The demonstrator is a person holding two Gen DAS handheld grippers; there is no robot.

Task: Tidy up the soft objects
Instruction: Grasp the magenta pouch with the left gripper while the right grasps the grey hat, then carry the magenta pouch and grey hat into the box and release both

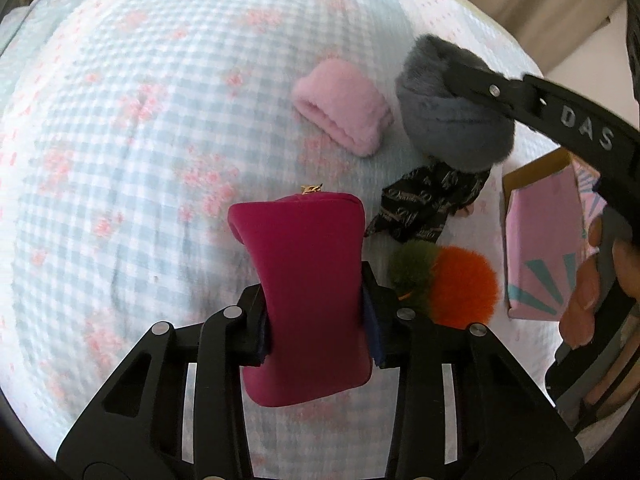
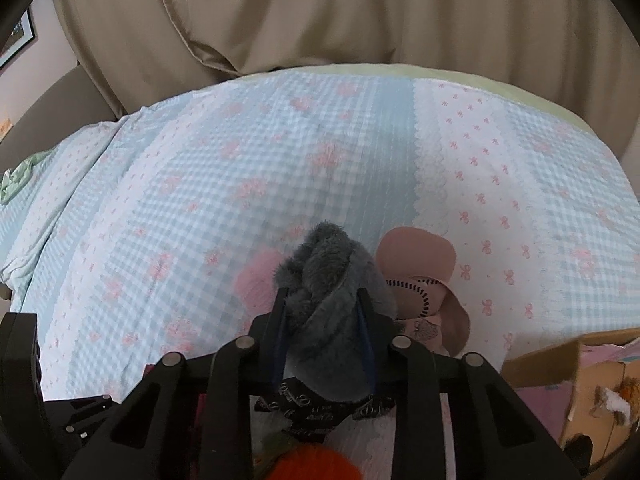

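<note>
My left gripper is shut on a magenta zip pouch, squeezed at its waist and lifted off the bed. My right gripper is shut on a grey fluffy roll, which the left wrist view shows as the grey fluffy roll under the right gripper's black finger. On the bedspread lie a pink fluffy roll, a black printed cloth and an orange and green pom-pom. A pink hat lies to the right of the grey roll in the right wrist view.
A blue-checked bedspread with pink flowers covers the bed. A cardboard box with a pink lining stands at the right; the cardboard box holds soft items. A hand shows at the right edge. Beige curtains hang behind the bed.
</note>
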